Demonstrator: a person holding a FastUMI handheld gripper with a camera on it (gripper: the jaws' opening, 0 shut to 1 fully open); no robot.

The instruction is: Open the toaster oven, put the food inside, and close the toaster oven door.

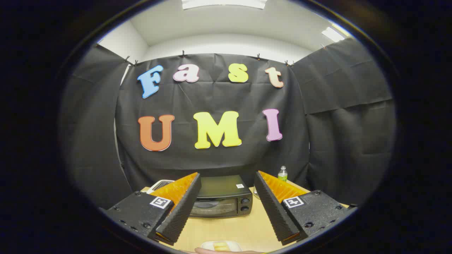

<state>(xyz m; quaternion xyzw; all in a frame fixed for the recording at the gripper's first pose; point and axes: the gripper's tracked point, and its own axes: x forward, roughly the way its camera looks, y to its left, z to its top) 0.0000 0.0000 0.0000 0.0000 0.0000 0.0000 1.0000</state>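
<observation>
Hovering above the table, gripper w/ fingers spread wide, holding nothing. Oven sits beyond & between the fingers, door shut, by the back wall. Food on a pale plate lies near the fingers' base, a hand touching it. Bottle behind right finger.

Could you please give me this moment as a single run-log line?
claw: open, empty | toaster oven: door closed, beyond fingers | food: on table, near side | stage: before approach
</observation>
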